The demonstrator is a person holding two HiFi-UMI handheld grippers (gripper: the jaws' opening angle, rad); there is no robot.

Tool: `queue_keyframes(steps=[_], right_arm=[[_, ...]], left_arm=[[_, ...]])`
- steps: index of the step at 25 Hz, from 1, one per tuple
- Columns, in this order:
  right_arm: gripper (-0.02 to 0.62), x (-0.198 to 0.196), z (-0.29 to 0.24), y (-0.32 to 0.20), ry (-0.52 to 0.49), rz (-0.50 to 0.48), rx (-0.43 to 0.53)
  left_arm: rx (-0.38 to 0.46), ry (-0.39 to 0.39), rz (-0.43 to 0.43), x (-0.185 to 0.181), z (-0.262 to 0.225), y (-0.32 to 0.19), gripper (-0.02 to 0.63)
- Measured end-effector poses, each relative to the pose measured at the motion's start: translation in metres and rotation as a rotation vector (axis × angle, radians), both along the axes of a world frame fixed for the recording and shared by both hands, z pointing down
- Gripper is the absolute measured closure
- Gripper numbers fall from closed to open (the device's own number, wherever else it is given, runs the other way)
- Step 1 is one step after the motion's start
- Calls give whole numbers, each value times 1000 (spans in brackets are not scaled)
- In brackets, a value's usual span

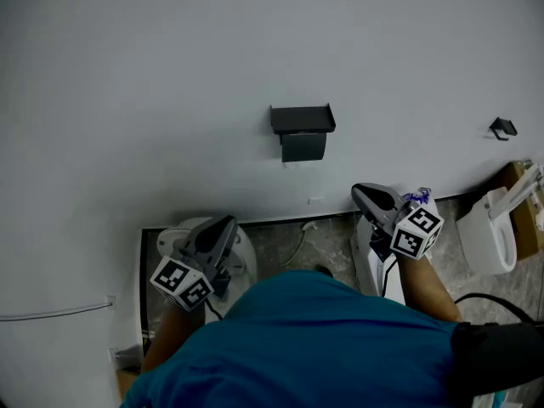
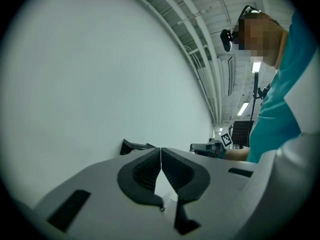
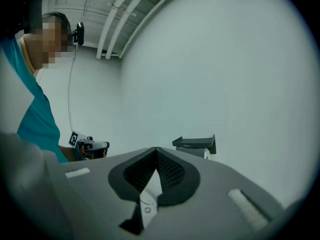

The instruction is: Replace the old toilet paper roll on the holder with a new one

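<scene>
Pale wall (image 1: 170, 58) bears what seems a holder (image 1: 302, 124); left tool (image 1: 228, 222) and right tool (image 1: 359, 191) closed, empty.

No word, number, brand or sign can be read anywhere. The marker cube (image 1: 181, 283) on the left gripper (image 1: 228, 223) and the marker cube (image 1: 417, 232) on the right gripper (image 1: 359, 191) bear only black-and-white square patterns, no letters. A faint mark on the dark holder (image 3: 195, 144) is too small to read.
</scene>
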State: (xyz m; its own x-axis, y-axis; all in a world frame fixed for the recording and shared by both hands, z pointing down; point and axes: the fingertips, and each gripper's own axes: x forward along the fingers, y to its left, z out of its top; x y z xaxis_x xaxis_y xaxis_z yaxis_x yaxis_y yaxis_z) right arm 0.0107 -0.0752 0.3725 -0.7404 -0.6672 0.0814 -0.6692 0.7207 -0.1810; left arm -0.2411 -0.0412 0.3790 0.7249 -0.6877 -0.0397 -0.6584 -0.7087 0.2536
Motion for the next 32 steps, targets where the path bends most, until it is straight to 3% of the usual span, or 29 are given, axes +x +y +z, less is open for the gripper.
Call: queue_keyframes(steps=[11, 18, 25, 29, 32], right_arm=[[592, 93, 6, -120, -40, -177, -7], [592, 117, 22, -167, -57, -221, -43], [592, 101, 34, -178, -59, -153, -64], [592, 89, 37, -177, -50, -89, -83], [592, 83, 37, -178, -43, -57, -88]], left_arm=[[-28, -29, -164, 99, 17, -98, 594], [-95, -89, -215, 120, 43, -153, 594], [-158, -145, -127, 108, 75, -195, 592], [-224, -162, -17, 104, 97, -209, 588], [-263, -205, 75, 110, 115, -214, 486]])
